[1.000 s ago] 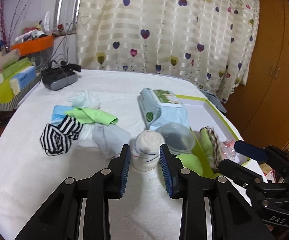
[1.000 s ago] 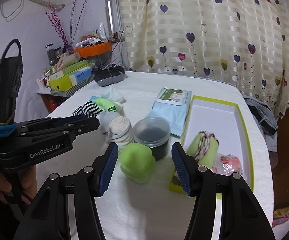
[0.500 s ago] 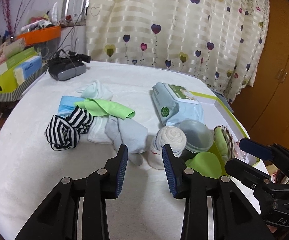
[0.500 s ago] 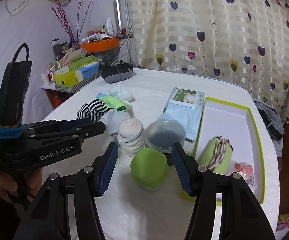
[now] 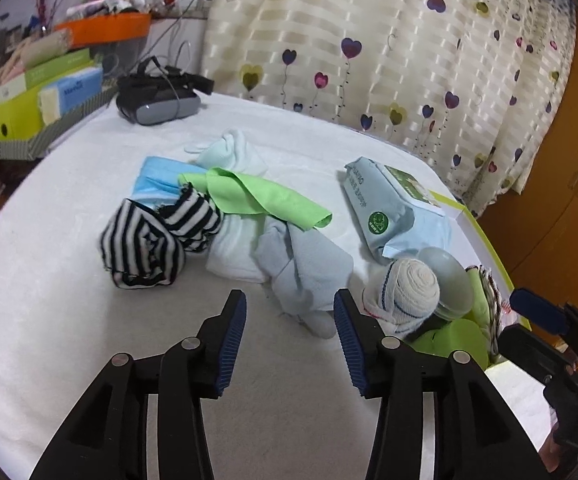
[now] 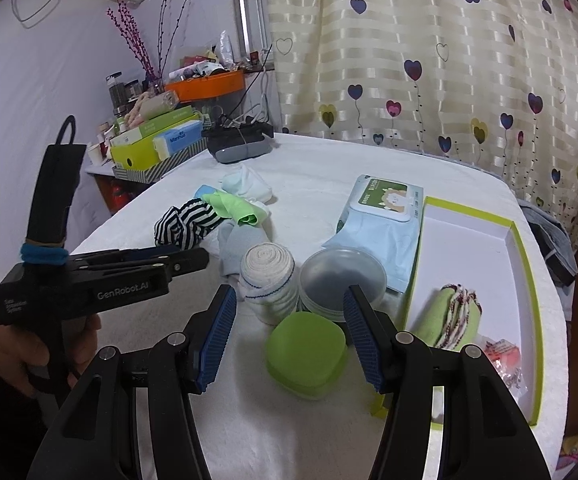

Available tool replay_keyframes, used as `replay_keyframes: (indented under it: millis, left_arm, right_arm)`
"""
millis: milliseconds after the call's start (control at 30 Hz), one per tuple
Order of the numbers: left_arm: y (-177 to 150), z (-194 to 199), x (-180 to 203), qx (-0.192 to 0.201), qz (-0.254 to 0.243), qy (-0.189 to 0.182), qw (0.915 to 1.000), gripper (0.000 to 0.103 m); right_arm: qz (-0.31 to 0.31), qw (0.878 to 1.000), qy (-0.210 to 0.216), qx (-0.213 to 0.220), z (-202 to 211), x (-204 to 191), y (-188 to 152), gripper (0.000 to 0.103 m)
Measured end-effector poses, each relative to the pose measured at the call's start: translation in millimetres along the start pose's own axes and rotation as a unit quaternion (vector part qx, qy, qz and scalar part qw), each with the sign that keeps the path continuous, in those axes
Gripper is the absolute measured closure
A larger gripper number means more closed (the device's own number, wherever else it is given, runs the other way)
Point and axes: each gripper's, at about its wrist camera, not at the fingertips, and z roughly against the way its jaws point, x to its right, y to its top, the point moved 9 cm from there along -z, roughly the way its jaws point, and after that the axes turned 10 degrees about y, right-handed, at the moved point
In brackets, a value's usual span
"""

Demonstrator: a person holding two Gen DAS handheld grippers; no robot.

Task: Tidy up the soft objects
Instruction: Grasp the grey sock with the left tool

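1. Left tool [image 5: 289, 320]: jaws opening, nothing between them.
2. Right tool [image 6: 289, 316]: jaws wide, empty; green case [image 6: 307, 354] just ahead.
3. Rolled sock [image 5: 405, 294]: upright, beside the left tool's right finger.
4. Sock pile [image 5: 225, 220]: farther ahead on the worktop [image 5: 49, 320].

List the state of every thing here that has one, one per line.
Left hand-held gripper: jaws opening, nothing between them.
Right hand-held gripper: open, empty.
White sock: rolled, standing upright.
Striped sock: crumpled.
Wipes pack: lid shut.
Box: open.
Round tub: lidded.
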Motion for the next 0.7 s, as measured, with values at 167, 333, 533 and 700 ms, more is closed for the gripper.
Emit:
replay_keyframes:
  millis: [167, 333, 533, 700]
  left_arm:
    - [2.8, -20.5, 3.6, -0.026, 0.021, -0.014, 0.9993, 0.057]
    - [4.7, -39.2, 9.3, -0.050, 0.035, -0.023, 0.9979, 0.057]
    - [3.5, -49.4, 14.6, -0.059, 0.033, -0.030, 0.9973, 0.072]
    - [2.6, -41.3, 11.9, -0.052, 0.028, -0.035, 0.9976, 0.090]
  right_arm:
    - [-0.003, 1.000, 0.002, 0.001, -2.0, 4.0, 2.6, 0.046]
    - [-0.003, 1.000, 0.005, 0.005, -2.3, 7.2, 6.2, 0.046]
    - [-0.008, 1.000, 0.008, 0.006, -4.1, 12.3, 7.5, 0.046]
    - [-0.009, 1.000, 0.008, 0.006, -4.8, 12.9, 7.6, 0.046]
